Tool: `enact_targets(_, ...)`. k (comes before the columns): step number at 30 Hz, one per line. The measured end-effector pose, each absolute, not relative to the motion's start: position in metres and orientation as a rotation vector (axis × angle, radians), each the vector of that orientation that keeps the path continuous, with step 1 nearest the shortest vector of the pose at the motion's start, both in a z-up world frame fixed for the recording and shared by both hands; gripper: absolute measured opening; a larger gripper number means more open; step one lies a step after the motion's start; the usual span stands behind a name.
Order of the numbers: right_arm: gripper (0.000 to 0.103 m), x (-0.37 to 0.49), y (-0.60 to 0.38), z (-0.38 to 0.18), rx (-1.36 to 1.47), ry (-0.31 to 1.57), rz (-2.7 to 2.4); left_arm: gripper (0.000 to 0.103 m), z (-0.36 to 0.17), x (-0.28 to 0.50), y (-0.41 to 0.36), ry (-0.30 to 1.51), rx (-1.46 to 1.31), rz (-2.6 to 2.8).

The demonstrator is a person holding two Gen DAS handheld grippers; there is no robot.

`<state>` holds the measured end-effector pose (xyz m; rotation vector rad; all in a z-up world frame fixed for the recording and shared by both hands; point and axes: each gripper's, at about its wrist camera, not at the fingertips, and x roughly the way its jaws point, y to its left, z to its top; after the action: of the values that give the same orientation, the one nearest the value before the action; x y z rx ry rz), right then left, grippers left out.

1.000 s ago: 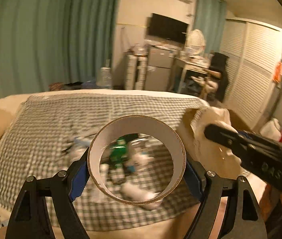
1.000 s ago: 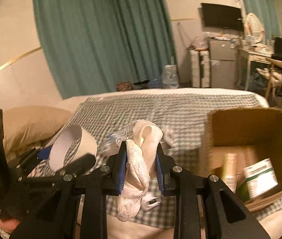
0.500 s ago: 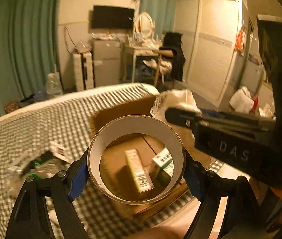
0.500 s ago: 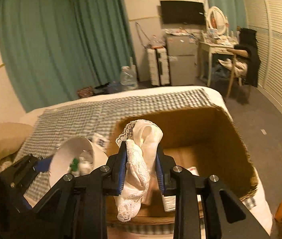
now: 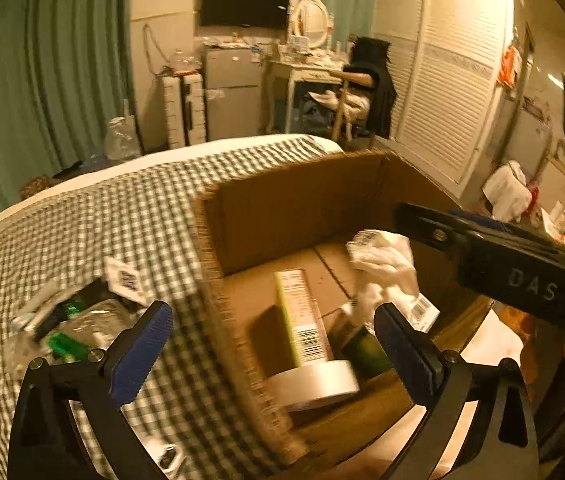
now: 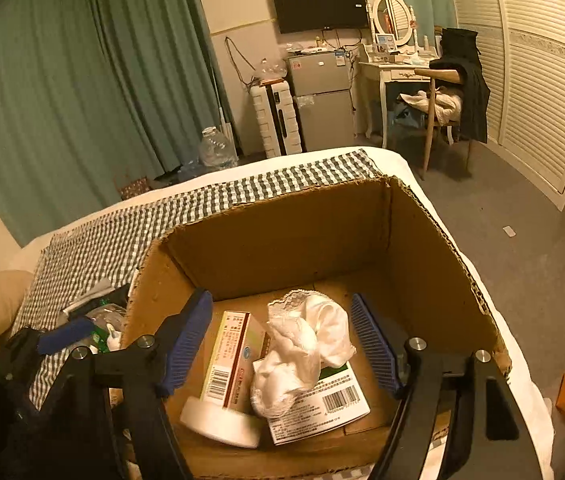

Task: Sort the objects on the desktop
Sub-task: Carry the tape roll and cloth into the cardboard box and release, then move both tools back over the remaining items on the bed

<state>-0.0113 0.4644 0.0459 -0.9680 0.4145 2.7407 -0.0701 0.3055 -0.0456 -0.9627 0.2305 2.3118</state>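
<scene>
Both grippers hang over an open brown cardboard box [image 6: 282,224] that sits on a bed covered with a green-and-white checked cloth [image 5: 122,216]. The left gripper [image 5: 274,344] has its blue-padded jaws spread wide with nothing between them; its left finger is over the cloth and its right finger over the box, straddling the box's near-left wall. The right gripper [image 6: 282,344] is likewise spread wide and empty, both fingers held above the box floor. Inside the box, a crumpled white lace-trimmed cloth [image 6: 306,344] lies on top of a flat white-and-green printed carton [image 6: 322,408], covering most of that carton's upper face, so only a barcode corner reads clearly. Beside the cloth lies a long yellow-green and red carton [image 6: 230,356], and a white roll of tape [image 6: 222,420] rests against its near end; in the left wrist view the roll [image 5: 314,384] is motion-blurred and its lower edge is hidden behind the box wall. A dark green item near the left gripper's right finger in that view is too hidden to identify. On the cloth left of the box sits a blurred heap of small packets and green-labelled items [image 5: 70,320]; the individual pieces cannot be told apart.
</scene>
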Motion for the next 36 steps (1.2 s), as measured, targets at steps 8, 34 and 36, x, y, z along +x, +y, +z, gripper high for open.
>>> enact_targets(8, 0.072, 0.005, 0.408, 0.071, -0.938, 0.381, 2.858, 0.103, -0.016, -0.07, 0.195, 0.146, -0.931, 2.549)
enact_targets(34, 0.072, -0.059, 0.222, -0.044, -1.475, 0.189, 2.907, 0.103, -0.176, -0.105, 0.072, 0.077, -1.259, 2.603)
enact_targets(36, 0.071, -0.066, 0.224, -0.053, -1.541, 0.206, 2.866, 0.103, -0.186, -0.114, 0.077, 0.091, -1.289, 2.592)
